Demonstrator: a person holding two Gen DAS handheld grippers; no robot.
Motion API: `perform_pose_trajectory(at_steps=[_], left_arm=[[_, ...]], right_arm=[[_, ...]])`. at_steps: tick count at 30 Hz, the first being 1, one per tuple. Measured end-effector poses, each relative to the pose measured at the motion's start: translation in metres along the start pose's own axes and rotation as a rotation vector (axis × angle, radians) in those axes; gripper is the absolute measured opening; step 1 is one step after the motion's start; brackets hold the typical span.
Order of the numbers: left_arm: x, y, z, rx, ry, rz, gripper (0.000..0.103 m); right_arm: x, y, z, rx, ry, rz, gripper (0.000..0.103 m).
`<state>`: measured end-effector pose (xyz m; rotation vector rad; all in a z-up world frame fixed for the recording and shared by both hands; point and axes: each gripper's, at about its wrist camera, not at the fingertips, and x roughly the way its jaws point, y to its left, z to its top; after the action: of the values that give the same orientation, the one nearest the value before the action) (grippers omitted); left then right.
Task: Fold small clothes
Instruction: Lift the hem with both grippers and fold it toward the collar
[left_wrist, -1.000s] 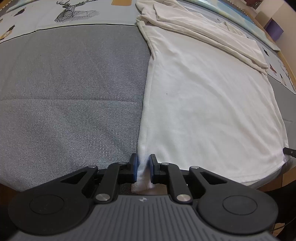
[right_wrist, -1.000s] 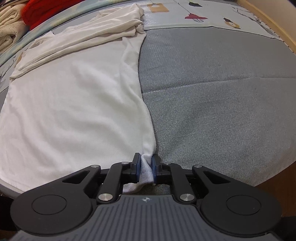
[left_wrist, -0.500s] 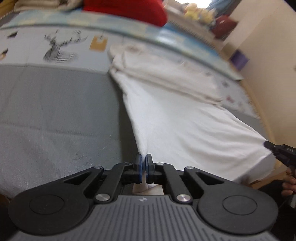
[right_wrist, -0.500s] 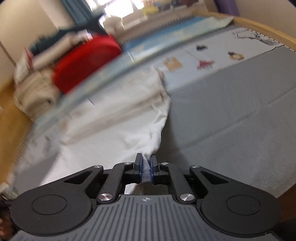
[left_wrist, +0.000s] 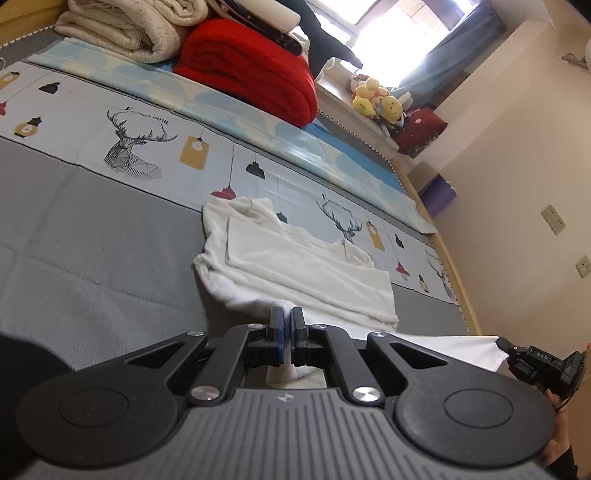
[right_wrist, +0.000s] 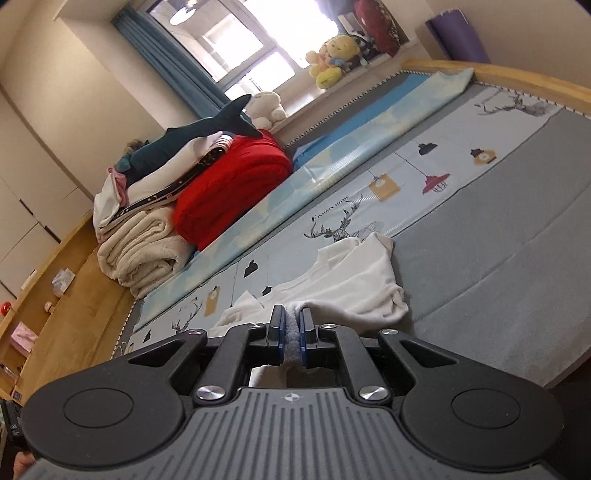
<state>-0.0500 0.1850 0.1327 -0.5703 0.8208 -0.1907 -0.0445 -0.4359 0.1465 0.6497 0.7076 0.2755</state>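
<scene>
A white T-shirt (left_wrist: 295, 266) lies on the grey mat, its sleeves folded in across the far end. My left gripper (left_wrist: 287, 334) is shut on the shirt's near left hem corner and holds it up off the mat. My right gripper (right_wrist: 291, 336) is shut on the near right hem corner of the shirt (right_wrist: 351, 288), also lifted. In the left wrist view the right gripper (left_wrist: 535, 363) shows at the far right with the hem stretched to it. The lifted hem hides the shirt's body.
A red blanket (left_wrist: 251, 70), cream blankets (left_wrist: 122, 26) and a plush shark (right_wrist: 199, 136) are stacked at the bed's far side. A printed deer sheet (left_wrist: 133, 147) borders the grey mat (left_wrist: 92, 251). Wooden bed frame (right_wrist: 517, 74) and wall at right.
Both grippers have lifted the hem corners up from the mat and carried them forward toward the shirt's collar end. The views have tilted up to show the room.
</scene>
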Motion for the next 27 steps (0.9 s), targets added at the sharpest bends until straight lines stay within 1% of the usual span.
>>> perform_pose_trajectory(at_steps=[3,6,8,10,12,14,15,16,19,22,24,25,27], left_arm=[[0.028,-0.001,0.022,0.022,0.022,0.033,0.003],[0.065,-0.002,0.054,0.058,0.034,0.070,0.003],[0.091,-0.003,0.080,0.080,0.041,0.099,0.003],[0.118,-0.005,0.108,0.094,0.050,0.112,0.003],[0.149,-0.003,0.132,0.102,0.077,0.140,0.003],[0.186,0.003,0.152,0.114,0.120,0.195,0.003],[0.205,0.009,0.158,0.100,0.147,0.221,0.003],[0.222,0.015,0.162,0.086,0.172,0.240,0.003],[0.257,0.027,0.162,0.097,0.232,0.283,0.003],[0.277,0.038,0.159,0.098,0.271,0.305,0.003],[0.285,0.044,0.164,0.084,0.265,0.308,0.003],[0.289,0.050,0.168,0.061,0.256,0.308,0.003],[0.293,0.060,0.176,-0.018,0.237,0.292,0.003]], right_arm=[[0.022,0.004,0.010,-0.014,0.018,-0.042,0.007],[0.058,0.008,0.030,-0.047,0.065,-0.125,0.007],[0.086,0.009,0.047,-0.074,0.097,-0.181,0.007],[0.110,0.009,0.062,-0.074,0.103,-0.196,0.007],[0.141,0.004,0.079,-0.059,0.124,-0.198,0.007],[0.179,0.001,0.092,-0.080,0.165,-0.239,0.007],[0.198,-0.002,0.096,-0.085,0.184,-0.258,0.007],[0.217,-0.006,0.099,-0.084,0.205,-0.278,0.007],[0.269,-0.015,0.099,-0.109,0.258,-0.332,0.007],[0.306,-0.028,0.093,-0.069,0.292,-0.368,0.007],[0.322,-0.032,0.094,-0.055,0.308,-0.386,0.007],[0.327,-0.033,0.096,-0.047,0.307,-0.392,0.007],[0.336,-0.035,0.100,-0.042,0.301,-0.393,0.007]])
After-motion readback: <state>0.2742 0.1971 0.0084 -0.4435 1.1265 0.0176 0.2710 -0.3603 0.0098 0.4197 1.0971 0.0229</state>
